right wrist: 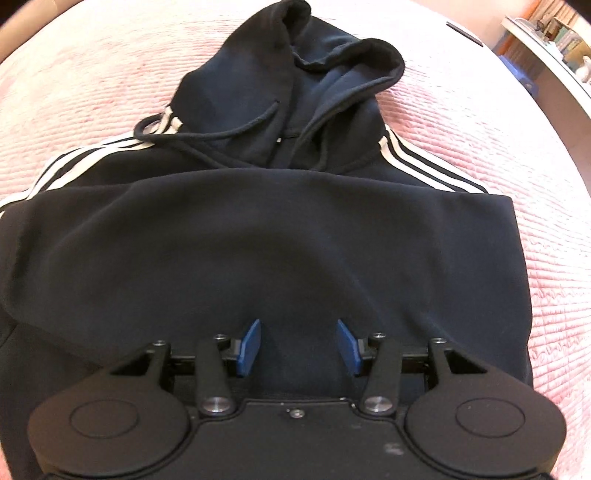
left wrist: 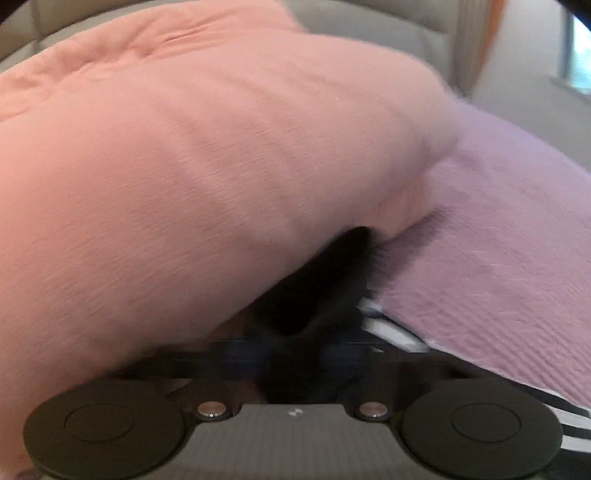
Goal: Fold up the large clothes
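Note:
A dark navy hoodie (right wrist: 258, 236) with white sleeve stripes lies on a pink bedspread (right wrist: 517, 155), its lower part folded up over the chest and the hood (right wrist: 306, 66) pointing away. My right gripper (right wrist: 298, 343) is open, its blue pads (right wrist: 251, 345) resting over the near fold, holding nothing. In the left wrist view the picture is blurred. A bit of dark cloth (left wrist: 317, 288) sits between where my left fingers are, with a striped edge (left wrist: 391, 328) beside it. The fingers themselves are hidden.
A large pink pillow or duvet (left wrist: 207, 155) fills most of the left wrist view, close over the gripper. The lilac-looking bedspread (left wrist: 498, 258) runs to the right. A shelf with books (right wrist: 554, 33) stands beyond the bed's far right corner.

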Demonstrator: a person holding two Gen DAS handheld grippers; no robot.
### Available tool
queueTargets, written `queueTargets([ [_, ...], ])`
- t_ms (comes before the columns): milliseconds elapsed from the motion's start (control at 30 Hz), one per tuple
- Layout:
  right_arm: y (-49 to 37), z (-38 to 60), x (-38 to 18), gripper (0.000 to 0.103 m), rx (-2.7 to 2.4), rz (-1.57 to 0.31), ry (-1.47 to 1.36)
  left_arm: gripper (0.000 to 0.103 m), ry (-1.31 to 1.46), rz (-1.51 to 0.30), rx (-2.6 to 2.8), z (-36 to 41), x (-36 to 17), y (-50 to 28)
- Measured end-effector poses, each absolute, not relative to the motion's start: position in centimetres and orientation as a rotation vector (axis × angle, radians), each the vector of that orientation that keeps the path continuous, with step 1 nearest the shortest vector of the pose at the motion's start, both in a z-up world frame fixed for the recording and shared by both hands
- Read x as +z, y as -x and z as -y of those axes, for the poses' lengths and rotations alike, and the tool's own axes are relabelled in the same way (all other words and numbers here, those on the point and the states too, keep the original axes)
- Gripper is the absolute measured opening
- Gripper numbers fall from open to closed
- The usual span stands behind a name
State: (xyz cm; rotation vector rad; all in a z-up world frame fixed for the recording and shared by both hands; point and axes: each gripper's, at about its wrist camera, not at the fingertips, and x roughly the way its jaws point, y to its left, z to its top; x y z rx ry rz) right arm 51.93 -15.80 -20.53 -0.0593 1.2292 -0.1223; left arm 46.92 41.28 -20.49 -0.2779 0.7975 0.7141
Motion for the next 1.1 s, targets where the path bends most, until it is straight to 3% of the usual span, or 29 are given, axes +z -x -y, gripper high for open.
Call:
queueTargets([
  [200, -50.1, 16.0, -18.4, 0.059, -0.093, -1.16, 0.094, 0.008, 0.209, -0.679, 0.588, -35.8, -16.0, -45.3],
  [500, -46.8, 20.3, -16.1, 0.059, -0.05, -1.122, 0.012, 0.008, 0.148, -0.552, 0.102, -15.9, -8.1, -44.9],
  [767, -44.5, 25.9, -14.5, 0.06, -0.051, -1.095, -0.044, 0.008, 0.234, -0.557, -0.304, 4.0, -9.5, -48.2],
  [800, -44.3, 26.7, -14.5, 0.059, -0.058, -1.096, -0.056, 0.011, 0.234, -0.598, -0.333, 5.9, -10.6, -48.7],
  [900, -44.1, 28.3, -15.0, 0.06, -0.062, -1.106, -0.095, 0.04, 0.22, -0.783, -0.412, 9.7, -15.2, -50.0],
  [1000, -44.4, 29.0, -15.6, 0.06, -0.022, -1.115, -0.166, 0.044, 0.171, -0.898, -0.342, 9.7, -18.4, -48.7],
  [1100, -45.4, 28.5, -16.1, 0.072, 0.084, -1.105, -0.269, 0.049, 0.211, -0.955, -0.286, 5.7, -19.2, -46.8],
])
